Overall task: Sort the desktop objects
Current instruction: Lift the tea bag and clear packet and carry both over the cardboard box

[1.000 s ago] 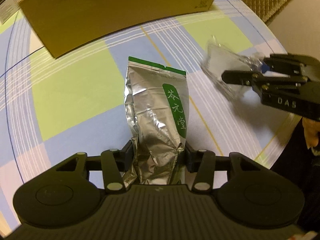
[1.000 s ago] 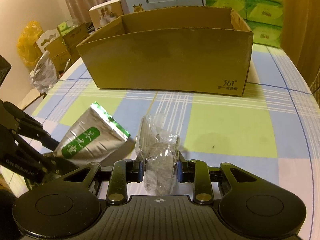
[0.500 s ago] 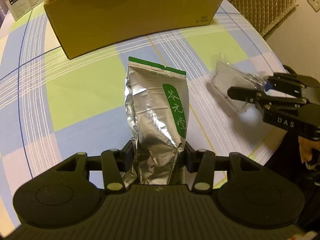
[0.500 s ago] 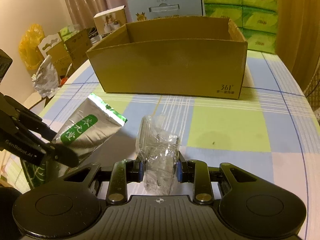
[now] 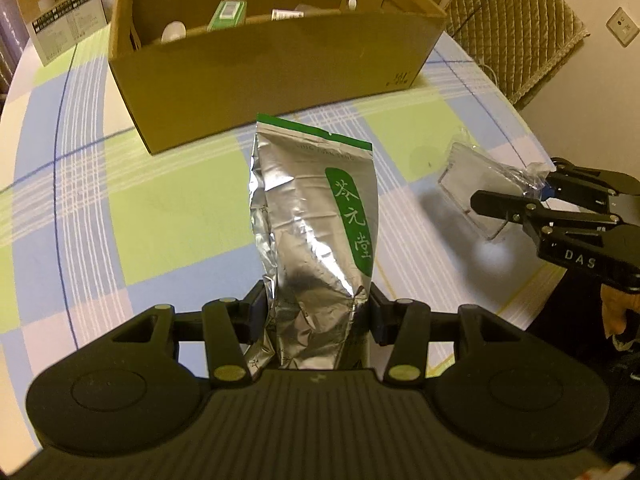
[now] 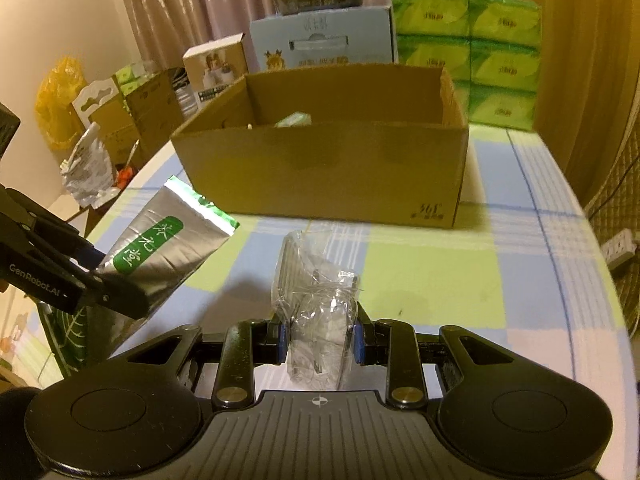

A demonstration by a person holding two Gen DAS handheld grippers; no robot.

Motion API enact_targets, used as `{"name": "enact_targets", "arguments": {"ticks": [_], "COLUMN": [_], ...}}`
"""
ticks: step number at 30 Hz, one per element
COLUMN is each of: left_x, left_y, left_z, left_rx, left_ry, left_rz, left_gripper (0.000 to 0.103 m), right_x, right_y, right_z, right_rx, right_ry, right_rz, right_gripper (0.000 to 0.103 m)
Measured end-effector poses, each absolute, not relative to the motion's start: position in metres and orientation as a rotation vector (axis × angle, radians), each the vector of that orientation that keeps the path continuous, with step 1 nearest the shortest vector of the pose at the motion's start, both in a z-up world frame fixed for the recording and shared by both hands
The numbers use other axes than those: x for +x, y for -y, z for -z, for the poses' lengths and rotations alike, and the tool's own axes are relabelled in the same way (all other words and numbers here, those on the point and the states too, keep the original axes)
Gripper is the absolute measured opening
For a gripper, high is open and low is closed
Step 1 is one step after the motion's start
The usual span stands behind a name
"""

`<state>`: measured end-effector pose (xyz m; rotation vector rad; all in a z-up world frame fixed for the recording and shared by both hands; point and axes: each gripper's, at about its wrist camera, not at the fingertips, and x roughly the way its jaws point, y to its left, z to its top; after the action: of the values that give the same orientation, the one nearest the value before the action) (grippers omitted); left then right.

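My left gripper [image 5: 316, 312] is shut on a silver foil tea pouch [image 5: 312, 216] with a green label, held above the checked tablecloth; the pouch also shows in the right wrist view [image 6: 160, 252]. My right gripper [image 6: 318, 340] is shut on a clear plastic package [image 6: 316, 292], which also shows at the right of the left wrist view [image 5: 476, 192]. An open cardboard box [image 5: 272, 60] stands ahead of both grippers, also in the right wrist view [image 6: 320, 168], with a few small items inside.
The round table [image 5: 100, 208] has a blue, green and white checked cloth. Behind the box stand green tissue packs [image 6: 472, 56], a blue carton [image 6: 320, 44] and a small white box [image 5: 56, 8]. A quilted chair [image 5: 512, 24] stands beyond the table's right edge.
Both grippers have lifted and drawn back from the box with their loads, so the box's open top and contents now show. Both grips are unchanged.
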<state>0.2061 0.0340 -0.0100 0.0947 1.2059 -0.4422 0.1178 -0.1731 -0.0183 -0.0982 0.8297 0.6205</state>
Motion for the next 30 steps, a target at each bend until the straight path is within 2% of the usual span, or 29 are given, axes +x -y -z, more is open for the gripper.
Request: {"name": "enact_targets", "arguments": {"ticks": [16,30], "left_x": [0.232,0.239], "left_y": [-0.03,-0.024], "left_z": [-0.042,-0.05], "left_rx": [0.16,0.18], "left_ry": [-1.14,-1.129], "left_rz": [0.417,0.425], "left_gripper": [0.044,0.044], "right_x": [0.141,0.152], "right_y": [0.17,0.171], "right_z": [-0.023,-0.035], "right_rx": [-0.112,-0.132], "right_ry": [-0.747,-0.726], "right_rz": [-0.647,-0.652], "right_gripper": [0.027,0.027]}}
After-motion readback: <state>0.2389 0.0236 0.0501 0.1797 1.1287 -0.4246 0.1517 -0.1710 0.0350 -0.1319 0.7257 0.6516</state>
